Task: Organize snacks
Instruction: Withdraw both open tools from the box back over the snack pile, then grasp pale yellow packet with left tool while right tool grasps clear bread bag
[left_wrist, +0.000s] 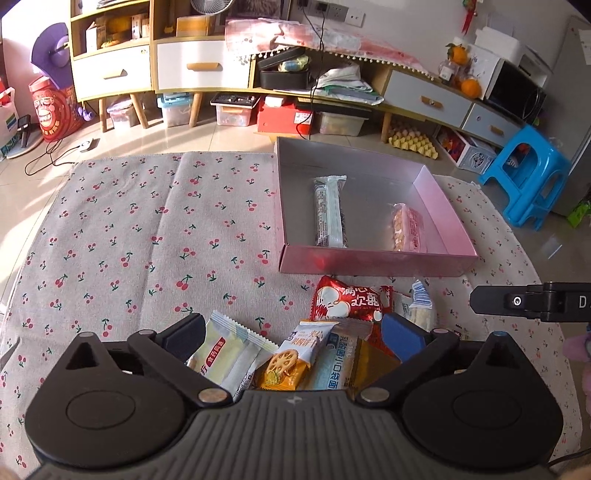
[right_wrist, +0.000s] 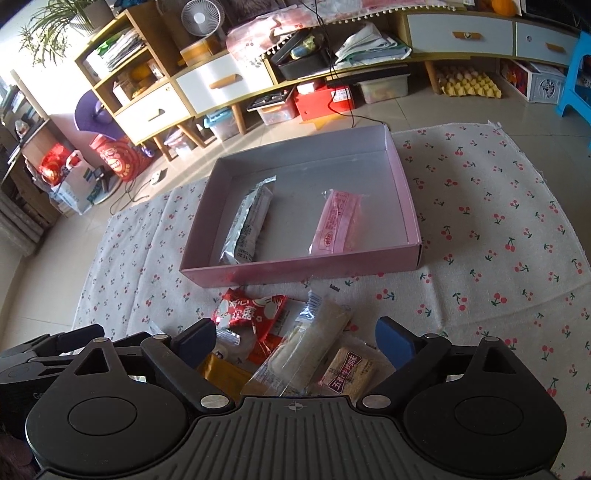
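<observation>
Currently both sets of jaws stand wide and grip nothing: left gripper (left_wrist: 293, 334) over the near pile, right gripper (right_wrist: 295, 338) likewise, just beside it. Loose snacks overlap under them: cream wafer packet (left_wrist: 231, 354), orange lotus-root chip packet (left_wrist: 291, 360), red packet (right_wrist: 253, 308), clear-wrapped white roll (right_wrist: 312, 345), beige nougat bar (right_wrist: 349, 371). Pink box (right_wrist: 299, 267) lies just beyond on the cherry-print cloth (right_wrist: 498, 229), holding a silver bar (right_wrist: 249, 225) and pink packet (right_wrist: 338, 223), well apart. Risks, as judged: closing on overlapped wrappers may lift two at once or slide one off; slick film may slip; grippers side by side may collide; a low carry could nudge the box's near wall.
</observation>
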